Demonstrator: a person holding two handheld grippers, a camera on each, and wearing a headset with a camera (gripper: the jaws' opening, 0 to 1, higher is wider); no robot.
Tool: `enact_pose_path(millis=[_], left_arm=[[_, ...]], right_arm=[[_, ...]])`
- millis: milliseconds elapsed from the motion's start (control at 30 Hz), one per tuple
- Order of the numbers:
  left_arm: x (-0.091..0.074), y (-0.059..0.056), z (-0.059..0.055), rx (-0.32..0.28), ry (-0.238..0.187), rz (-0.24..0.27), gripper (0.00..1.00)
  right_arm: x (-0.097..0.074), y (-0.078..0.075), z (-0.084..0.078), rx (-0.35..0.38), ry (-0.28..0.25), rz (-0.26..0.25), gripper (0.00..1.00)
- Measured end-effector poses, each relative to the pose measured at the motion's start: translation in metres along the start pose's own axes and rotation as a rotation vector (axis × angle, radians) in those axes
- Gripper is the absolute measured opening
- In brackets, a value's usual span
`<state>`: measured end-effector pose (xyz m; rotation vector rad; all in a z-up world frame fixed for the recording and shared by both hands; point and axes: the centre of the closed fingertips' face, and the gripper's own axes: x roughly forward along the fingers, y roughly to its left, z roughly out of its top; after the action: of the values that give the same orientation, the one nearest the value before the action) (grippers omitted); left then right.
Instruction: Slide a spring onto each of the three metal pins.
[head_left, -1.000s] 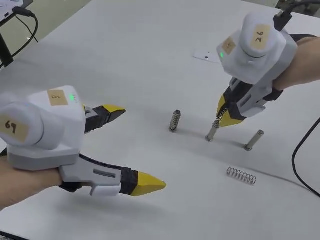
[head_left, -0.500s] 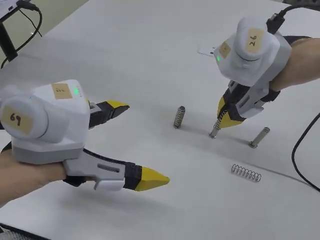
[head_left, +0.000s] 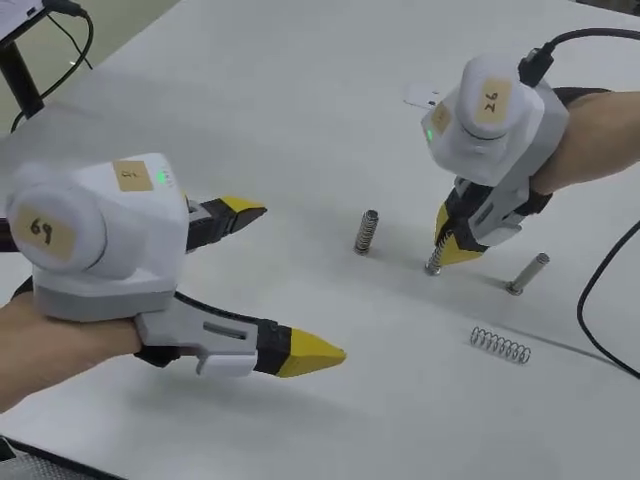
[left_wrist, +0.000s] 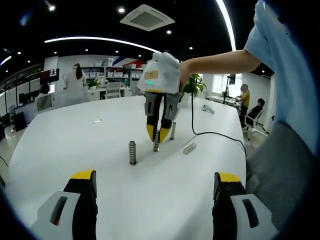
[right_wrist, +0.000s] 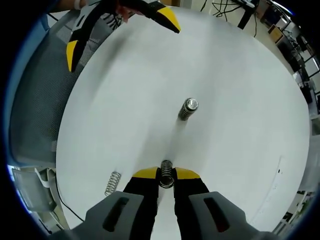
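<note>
The left gripper has a paper tag with "69" written on it. The right gripper has a tag that reads "26". Each one also has a smaller tag, but that writing is too small to read. A second ago the right gripper was higher. Now less of the middle pin shows under its fingers, and the held spring sits further down that pin. The left gripper is open just as wide as before. The right gripper points steeply down at the white worktop, and the person's arm comes in from the right. Its fingers are closed tight on the held spring, which is around the middle pin. The left gripper lies nearly flat, low above the worktop, with a hand holding it from behind. Its fingers are spread wide with nothing between them. In the head view, the pin with a spring already on it stands left of the middle pin. The bare pin stands to the right. The loose spring lies flat on the worktop near the bare pin.
</note>
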<state>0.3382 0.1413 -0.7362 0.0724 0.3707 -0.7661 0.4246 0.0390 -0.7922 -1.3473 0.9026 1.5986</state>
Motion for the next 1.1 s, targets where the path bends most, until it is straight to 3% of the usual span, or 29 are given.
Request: enact_pose_path(millis=[467, 767, 1000, 1100], left_arm=[[-0.0004, -0.0003, -0.0002, 0.000, 0.003, -0.002, 0.94], [-0.0007, -0.0005, -0.0012, 0.001, 0.005, -0.003, 0.93], [-0.0004, -0.0012, -0.0016, -0.001, 0.008, -0.004, 0.94], [-0.0001, -0.0018, -0.0020, -0.001, 0.010, -0.006, 0.94]], right_arm=[[0.0028, 0.0053, -0.0018, 0.019, 0.008, 0.001, 0.08], [0.0064, 0.0010, -0.0038, 0.020, 0.021, 0.007, 0.10], [0.0066, -0.0005, -0.0027, 0.037, 0.003, -0.006, 0.24], [0.0057, -0.0019, -0.0002, 0.040, -0.022, -0.018, 0.36]])
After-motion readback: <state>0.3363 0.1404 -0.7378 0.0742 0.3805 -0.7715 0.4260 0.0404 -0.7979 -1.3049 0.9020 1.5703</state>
